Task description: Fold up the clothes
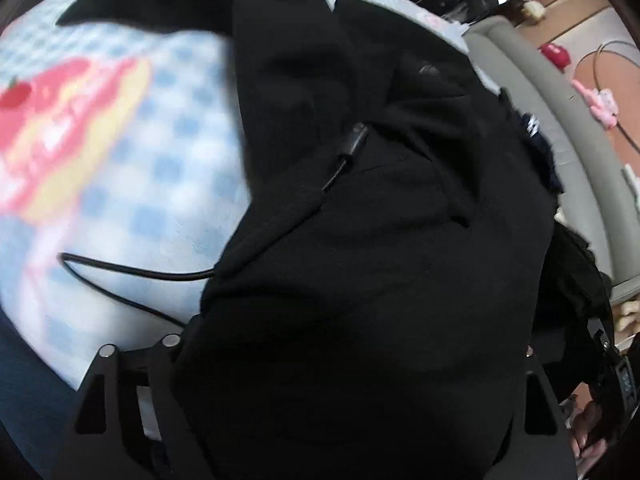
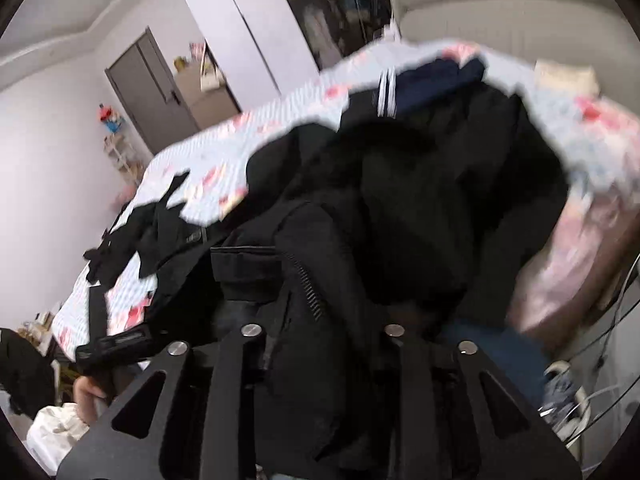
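A large black jacket (image 1: pixel 380 220) lies bunched on a bed with a blue checked sheet (image 1: pixel 120 140). It drapes over my left gripper (image 1: pixel 320 380) and hides the fingertips; only the black finger mounts show at both sides. In the right wrist view the same black jacket (image 2: pixel 420 208), with a zipper (image 2: pixel 310 292), fills the space between my right gripper's finger arms (image 2: pixel 324 344), and the tips are hidden under the cloth. A navy garment with white stripes (image 2: pixel 424 80) lies behind the jacket.
A black cable (image 1: pixel 132 272) runs across the sheet at left. More black clothing (image 2: pixel 132 236) lies at the bed's left edge. A grey padded headboard (image 1: pixel 560 128) borders the bed. A grey door (image 2: pixel 148 92) and white wardrobe (image 2: pixel 248 40) stand beyond. Cables (image 2: pixel 592 380) hang at lower right.
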The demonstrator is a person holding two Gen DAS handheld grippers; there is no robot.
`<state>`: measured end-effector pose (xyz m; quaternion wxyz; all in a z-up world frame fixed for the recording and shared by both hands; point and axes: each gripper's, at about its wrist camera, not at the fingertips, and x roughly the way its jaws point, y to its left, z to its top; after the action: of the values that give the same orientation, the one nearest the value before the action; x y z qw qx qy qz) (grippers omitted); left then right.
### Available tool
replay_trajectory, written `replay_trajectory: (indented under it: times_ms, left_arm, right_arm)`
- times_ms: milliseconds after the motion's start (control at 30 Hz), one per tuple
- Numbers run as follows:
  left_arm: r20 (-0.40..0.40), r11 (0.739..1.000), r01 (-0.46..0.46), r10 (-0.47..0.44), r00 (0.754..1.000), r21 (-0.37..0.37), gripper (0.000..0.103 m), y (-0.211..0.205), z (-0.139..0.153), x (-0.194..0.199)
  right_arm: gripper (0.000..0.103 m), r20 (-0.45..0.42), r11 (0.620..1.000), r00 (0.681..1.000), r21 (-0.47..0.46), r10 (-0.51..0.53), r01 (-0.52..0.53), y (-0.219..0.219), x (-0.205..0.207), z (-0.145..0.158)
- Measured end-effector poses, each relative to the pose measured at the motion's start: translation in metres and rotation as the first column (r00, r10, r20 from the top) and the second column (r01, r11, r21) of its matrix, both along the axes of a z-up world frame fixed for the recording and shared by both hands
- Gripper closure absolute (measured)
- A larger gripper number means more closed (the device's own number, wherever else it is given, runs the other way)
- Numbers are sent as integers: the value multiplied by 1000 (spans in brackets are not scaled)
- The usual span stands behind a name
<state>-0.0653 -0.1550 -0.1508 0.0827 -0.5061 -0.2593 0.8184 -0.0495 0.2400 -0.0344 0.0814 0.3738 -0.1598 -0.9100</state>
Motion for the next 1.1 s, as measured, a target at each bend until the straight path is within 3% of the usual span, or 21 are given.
replay_trajectory:
  times_ms: [67,133,167,267,367,433,500,533,600,633,700,733,833,900,967,1100]
  left_arm:
    - [-11,1000,3,-3,1000,-7,24,5,-7,-2]
    - [-5,999,13,-13,1000,41,43,1,-5,-6]
    - [-7,997,5,-5,1000,73,58,-6,0,-7]
    - [-77,988,-19,31,997,151,76,-28,22,-3]
    - [-162,987,-26,52,986,160,82,-42,45,6]
    - [-219,982,-36,76,973,183,82,-48,60,13]
    - [-232,987,-17,55,971,161,79,-43,64,14]
    - [-208,991,0,28,978,133,75,-36,58,9]
    - [-94,995,45,-37,995,86,39,-19,30,-10]
    - [-34,994,74,-72,997,84,36,-10,14,-21]
    - [56,991,117,-121,991,70,38,7,-13,-44]
    - [60,991,122,-126,990,59,40,13,-12,-52]
    - [12,985,147,-149,989,88,90,24,18,-65]
    - [-96,987,141,-134,986,75,95,27,61,-59]
    - [-262,988,139,-118,958,61,95,25,119,-38]
    - [-540,989,123,-57,840,87,96,2,237,26]
  right_arm:
    - [62,70,999,997,30,41,-43,-14,-14,-22]
    - [57,136,994,988,72,70,-80,-26,-22,-37]
    - [57,161,992,984,84,76,-91,-31,-26,-42]
    - [58,123,994,992,102,22,-35,-28,-22,-29]
    - [58,14,984,996,153,-90,87,-12,-15,-9]
    - [58,-6,970,988,188,-155,154,-1,-16,-4]
    - [58,31,976,985,146,-170,164,9,-21,-9]
    - [58,62,982,985,111,-159,152,11,-25,-15]
    - [53,130,993,985,43,-112,108,10,-34,-34]
    - [53,171,997,982,17,-75,73,5,-42,-46]
    - [53,238,1000,971,8,-28,27,-6,-57,-70]
    - [57,241,999,970,24,-28,23,-8,-63,-73]
    - [78,173,998,984,65,-33,22,-9,-76,-51]
    - [83,59,996,998,84,-35,30,-6,-78,-11]
    - [85,-58,993,998,112,-32,38,-5,-74,34]
    - [86,-290,993,957,118,24,11,-10,-52,129]
